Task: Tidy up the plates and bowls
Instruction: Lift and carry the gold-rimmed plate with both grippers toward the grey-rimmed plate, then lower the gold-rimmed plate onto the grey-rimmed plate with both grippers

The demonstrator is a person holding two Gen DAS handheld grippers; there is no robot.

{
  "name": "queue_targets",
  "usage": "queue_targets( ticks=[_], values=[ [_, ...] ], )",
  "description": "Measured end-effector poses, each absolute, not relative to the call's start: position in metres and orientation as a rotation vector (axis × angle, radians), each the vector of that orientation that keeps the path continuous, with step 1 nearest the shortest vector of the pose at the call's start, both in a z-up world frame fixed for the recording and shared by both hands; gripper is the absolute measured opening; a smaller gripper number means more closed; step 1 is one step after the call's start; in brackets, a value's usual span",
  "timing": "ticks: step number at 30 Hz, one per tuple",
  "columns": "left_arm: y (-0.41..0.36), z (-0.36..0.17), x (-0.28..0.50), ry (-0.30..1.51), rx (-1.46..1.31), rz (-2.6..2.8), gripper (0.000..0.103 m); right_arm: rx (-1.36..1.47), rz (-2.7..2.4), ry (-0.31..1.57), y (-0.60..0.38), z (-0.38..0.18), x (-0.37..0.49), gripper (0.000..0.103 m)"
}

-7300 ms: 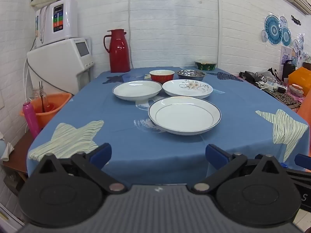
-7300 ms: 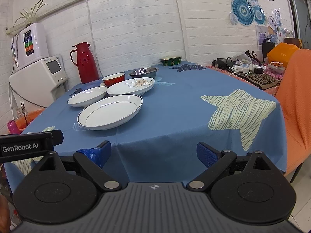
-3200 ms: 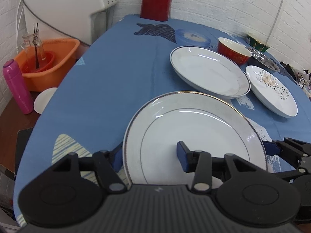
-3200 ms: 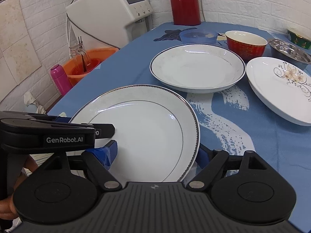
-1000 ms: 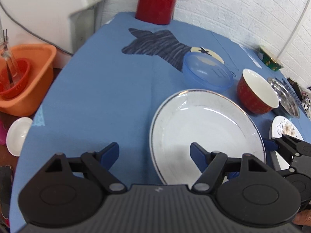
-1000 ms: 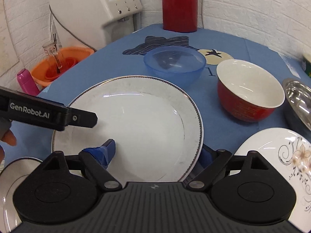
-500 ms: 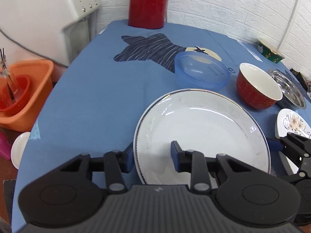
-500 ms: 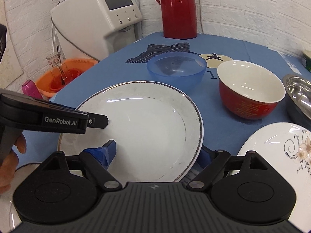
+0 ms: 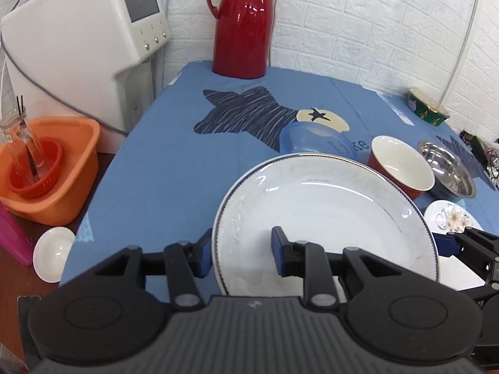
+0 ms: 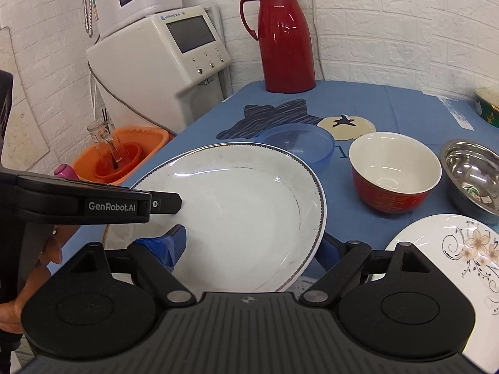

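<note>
A white plate with a thin dark rim (image 9: pixel 327 215) (image 10: pixel 243 205) is held tilted above the blue tablecloth (image 9: pixel 174 162). My left gripper (image 9: pixel 240 252) is shut on its left rim; one of its fingers (image 10: pixel 168 202) lies over the plate in the right wrist view. My right gripper (image 10: pixel 252 246) stands open, with the plate's right rim between its fingers. Behind the plate are a blue plastic bowl (image 10: pixel 299 143), a red bowl (image 10: pixel 393 171) and a steel bowl (image 10: pixel 474 168). A floral plate (image 10: pixel 452 249) lies to the right.
A red thermos (image 9: pixel 243 21) stands at the table's far edge and a green bowl (image 9: pixel 427 112) at the far right. Left of the table are a white dispenser (image 9: pixel 81 37), an orange basin (image 9: pixel 46 168) holding a glass, and a small white dish (image 9: pixel 53 252).
A second ago my left gripper stood open around the plate's rim; it has since shut on it. The plate has come up off the cloth and now hides part of the blue bowl.
</note>
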State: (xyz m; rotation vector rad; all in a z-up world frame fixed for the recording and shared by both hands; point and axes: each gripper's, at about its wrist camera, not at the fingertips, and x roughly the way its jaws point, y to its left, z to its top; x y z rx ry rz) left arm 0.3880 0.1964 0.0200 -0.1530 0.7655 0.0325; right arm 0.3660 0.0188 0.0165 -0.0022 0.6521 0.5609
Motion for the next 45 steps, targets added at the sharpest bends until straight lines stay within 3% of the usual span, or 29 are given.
queue_targets(
  ticks=[11, 22, 36, 41, 45],
  values=[
    [0.19, 0.043, 0.305, 0.718, -0.145, 0.047, 0.025, 0.007, 0.563, 0.614, 0.014, 0.03, 0.278, 0.074],
    [0.188, 0.018, 0.226, 0.746, -0.157, 0.025, 0.025, 0.087, 0.525, 0.638, 0.009, 0.005, 0.206, 0.075],
    [0.182, -0.014, 0.224, 0.771, -0.114, 0.011, 0.03, 0.07, 0.486, 0.693, 0.014, -0.023, 0.21, 0.075],
    [0.185, -0.017, 0.233, 0.777, -0.148, -0.02, 0.038, 0.047, 0.481, 0.683, 0.016, -0.024, 0.218, 0.075],
    [0.191, -0.016, 0.235, 0.775, -0.204, -0.064, 0.054, 0.016, 0.492, 0.684, 0.02, -0.027, 0.221, 0.075]
  ],
)
